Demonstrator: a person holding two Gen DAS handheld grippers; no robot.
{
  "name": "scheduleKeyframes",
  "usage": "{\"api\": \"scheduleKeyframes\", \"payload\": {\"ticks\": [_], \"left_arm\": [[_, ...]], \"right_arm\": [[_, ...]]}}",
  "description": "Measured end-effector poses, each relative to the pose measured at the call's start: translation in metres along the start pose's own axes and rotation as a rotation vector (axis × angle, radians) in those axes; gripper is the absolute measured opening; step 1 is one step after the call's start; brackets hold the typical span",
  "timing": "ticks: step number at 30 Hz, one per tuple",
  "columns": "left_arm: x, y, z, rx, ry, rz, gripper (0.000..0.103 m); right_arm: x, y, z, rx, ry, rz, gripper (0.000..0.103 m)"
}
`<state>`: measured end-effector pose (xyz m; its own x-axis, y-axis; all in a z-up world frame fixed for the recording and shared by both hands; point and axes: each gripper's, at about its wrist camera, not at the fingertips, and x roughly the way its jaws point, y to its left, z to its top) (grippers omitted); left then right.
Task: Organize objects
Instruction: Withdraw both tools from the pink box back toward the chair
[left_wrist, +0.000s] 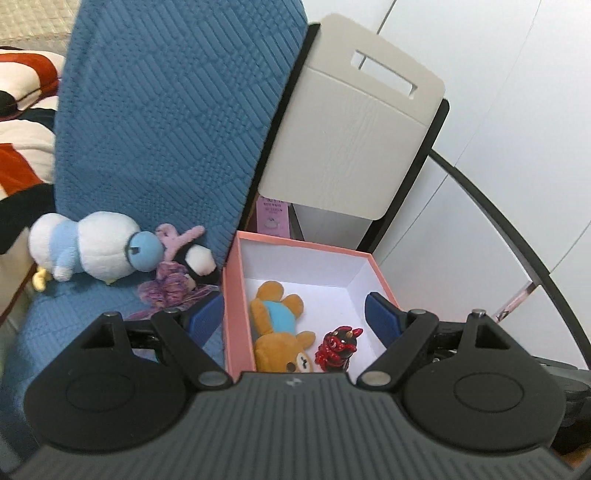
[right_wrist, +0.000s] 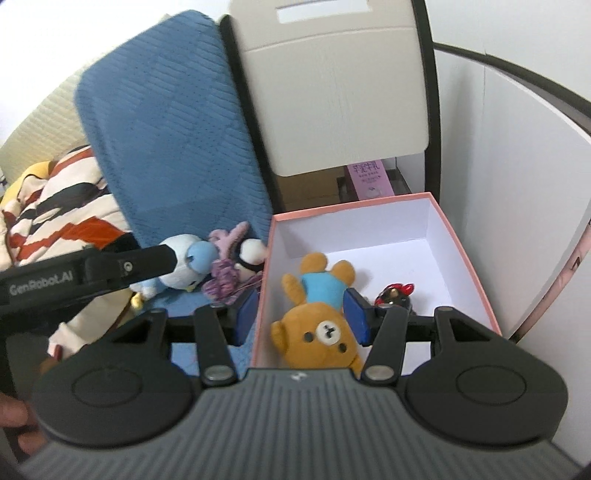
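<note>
A pink box (left_wrist: 236, 295) holds a brown teddy bear (left_wrist: 277, 325) and a red-and-black figurine (left_wrist: 338, 347) at six o'clock. Both the left gripper (left_wrist: 295, 317) and the right gripper (right_wrist: 301, 314) hang above, jaws apart and empty. Only the right wrist view shows the bear's face; at nine o'clock, a blue-and-white plush penguin (left_wrist: 99, 251) lies on the blue chair cover (left_wrist: 166, 110).

A pink box (left_wrist: 236, 295) with white inside is sitting open. A brown teddy bear (left_wrist: 279, 328) in a blue shirt and a red-black figurine (left_wrist: 338, 347) are lying inside it. A white-blue plush (left_wrist: 99, 251), a purple toy (left_wrist: 171, 273) and a black-white plush (left_wrist: 199, 262) are lying just left of it.
</note>
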<state>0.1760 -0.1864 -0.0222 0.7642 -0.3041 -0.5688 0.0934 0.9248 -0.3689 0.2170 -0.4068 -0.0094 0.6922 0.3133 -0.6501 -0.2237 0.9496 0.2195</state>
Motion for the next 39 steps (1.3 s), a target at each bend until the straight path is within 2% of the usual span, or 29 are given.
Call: {"api": "scheduleKeyframes", "payload": {"ticks": [11, 18, 30, 39], "left_arm": [[-0.069, 0.035, -0.021, 0.005, -0.049, 0.01, 0.087], [-0.089, 0.062, -0.038, 0.009, -0.07, 0.027, 0.087], [-0.079, 0.1, -0.063, 0.009, -0.081, 0.07, 0.087], [-0.041, 0.127, -0.077, 0.035, -0.06, 0.114, 0.087]], "right_arm": [[-0.033, 0.055, -0.038, -0.009, -0.012, 0.032, 0.054], [-0.029, 0.077, -0.062, -0.019, -0.004, 0.035, 0.054], [0.002, 0.097, -0.082, -0.031, -0.009, 0.054, 0.054], [0.043, 0.097, -0.093, -0.02, 0.024, 0.031, 0.055]]}}
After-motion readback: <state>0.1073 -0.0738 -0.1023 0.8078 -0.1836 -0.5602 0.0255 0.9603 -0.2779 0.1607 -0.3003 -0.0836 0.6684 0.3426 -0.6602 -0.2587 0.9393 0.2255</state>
